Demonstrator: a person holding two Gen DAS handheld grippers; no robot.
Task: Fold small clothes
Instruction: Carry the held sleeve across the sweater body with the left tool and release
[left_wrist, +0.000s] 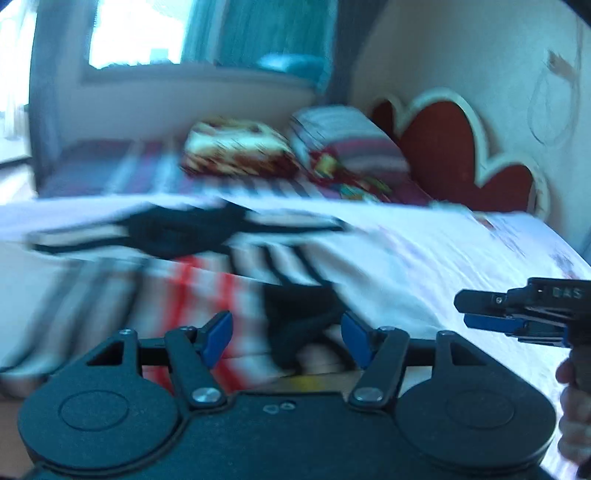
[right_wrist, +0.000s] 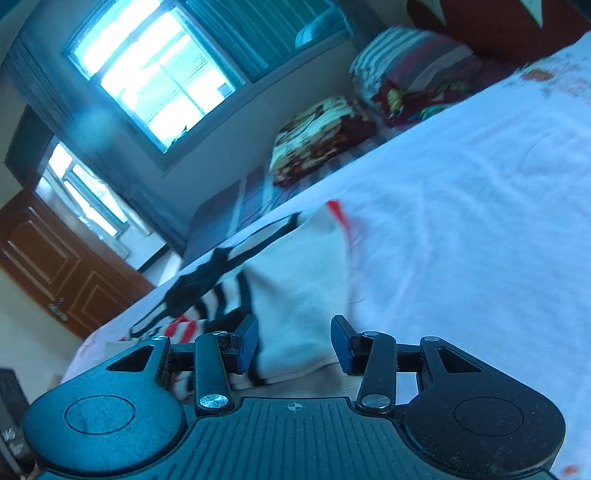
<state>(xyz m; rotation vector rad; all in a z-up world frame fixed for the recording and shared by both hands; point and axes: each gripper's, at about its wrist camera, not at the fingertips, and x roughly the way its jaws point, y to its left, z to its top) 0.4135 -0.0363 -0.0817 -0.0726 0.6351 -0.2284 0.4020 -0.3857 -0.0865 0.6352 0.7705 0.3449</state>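
A small white garment (left_wrist: 221, 258) with black and red stripes lies on the white bed sheet (left_wrist: 424, 251), blurred by motion. My left gripper (left_wrist: 286, 338) is open just above its near edge, with nothing between the blue pads. My right gripper (left_wrist: 480, 310) shows at the right of the left wrist view, over the sheet. In the right wrist view the right gripper (right_wrist: 293, 345) is open, its jaws on either side of the garment's white part (right_wrist: 295, 295), not closed on it.
Folded patterned blankets (left_wrist: 236, 147) and a striped pillow (left_wrist: 347, 136) lie at the far side of the bed. A red headboard (left_wrist: 443, 147) stands at the right. A window (right_wrist: 155, 74) and a brown door (right_wrist: 55, 258) are behind.
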